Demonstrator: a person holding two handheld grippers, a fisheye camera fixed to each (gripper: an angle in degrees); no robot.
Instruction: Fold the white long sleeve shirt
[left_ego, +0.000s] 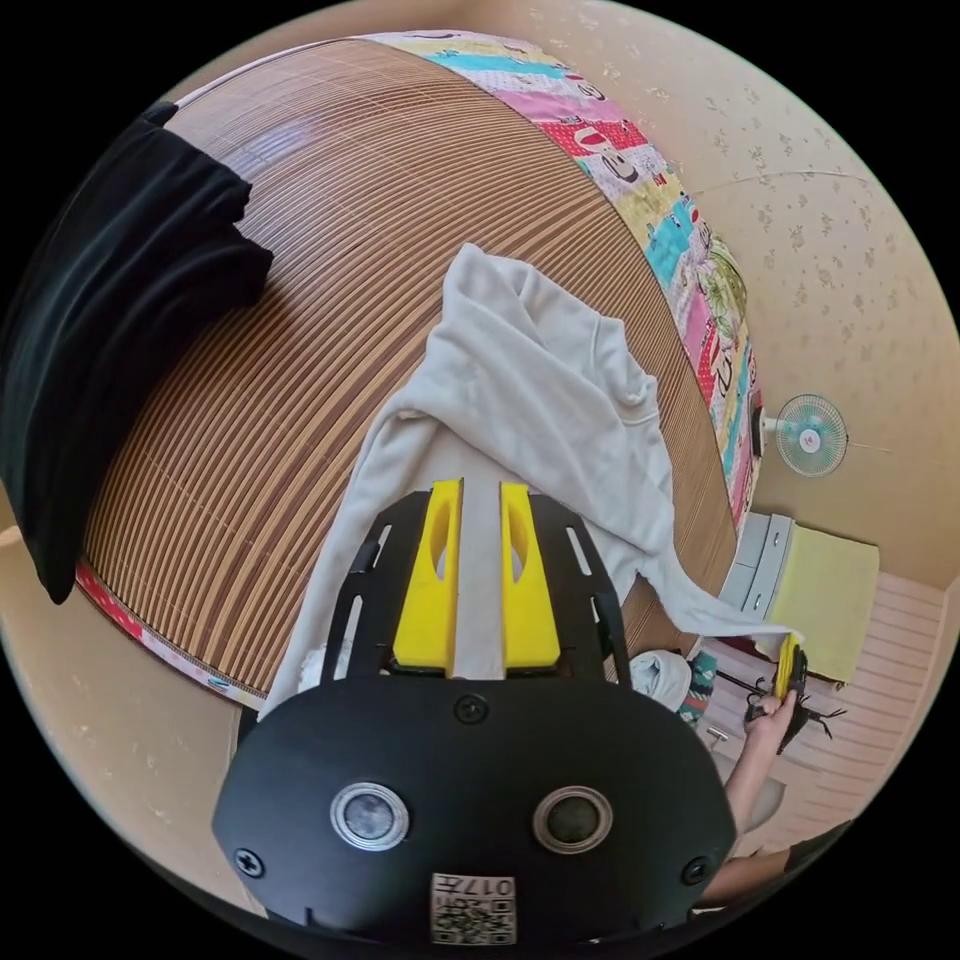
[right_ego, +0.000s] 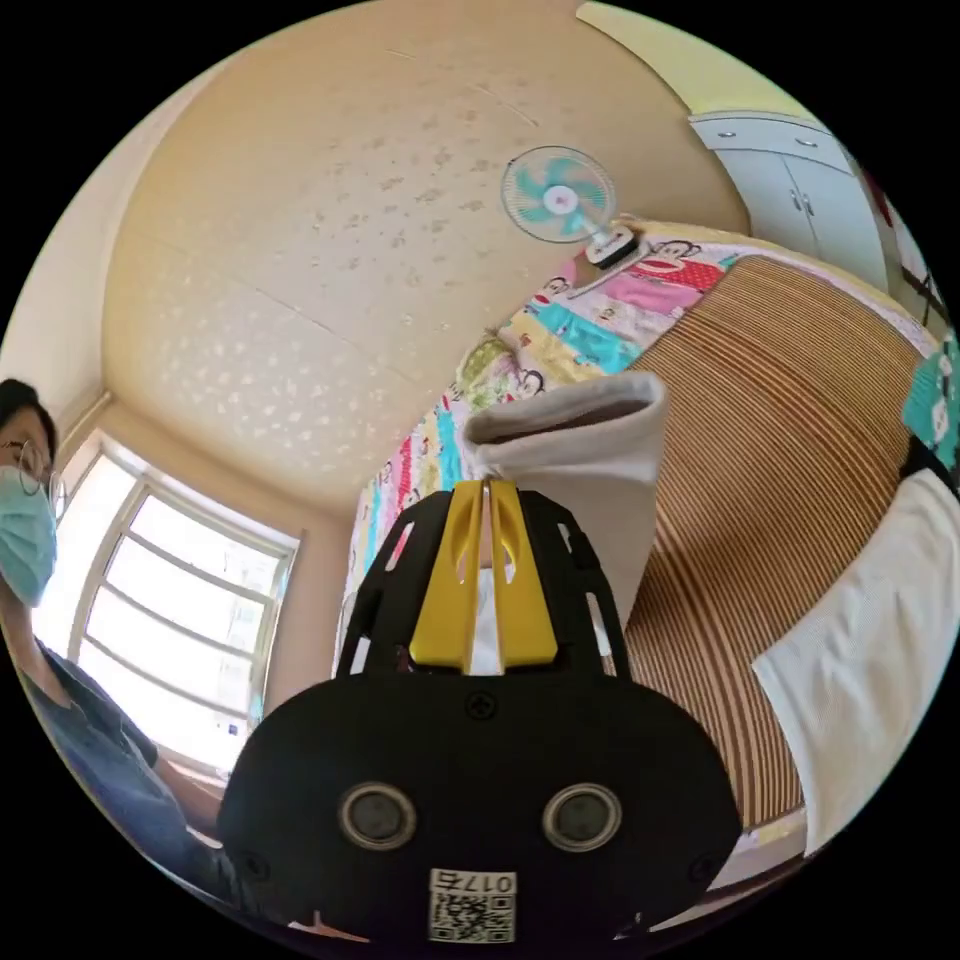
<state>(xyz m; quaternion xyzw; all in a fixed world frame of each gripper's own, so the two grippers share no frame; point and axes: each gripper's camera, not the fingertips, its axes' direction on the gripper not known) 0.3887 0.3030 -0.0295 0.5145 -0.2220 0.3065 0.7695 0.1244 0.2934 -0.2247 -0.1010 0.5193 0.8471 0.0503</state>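
Note:
The white long sleeve shirt (left_ego: 540, 390) lies crumpled on a bamboo mat (left_ego: 330, 300) that covers the bed. My left gripper (left_ego: 482, 490) is shut on a strip of the shirt's fabric that runs between its yellow jaws. One sleeve stretches off the bed's edge to my right gripper (left_ego: 790, 665), held in a person's hand (left_ego: 770, 722). In the right gripper view, my right gripper (right_ego: 487, 488) is shut on the sleeve's cuff (right_ego: 590, 440), which stands up above the jaws with its opening showing.
A black garment (left_ego: 120, 330) lies at one end of the mat. A patterned sheet (left_ego: 690, 250) edges the bed. A wall fan (left_ego: 810, 435) and pale cabinets (right_ego: 800, 200) stand beyond. White ribbed cloth (right_ego: 870, 640) hangs near the mat. A person (right_ego: 70, 650) stands by a window (right_ego: 190, 610).

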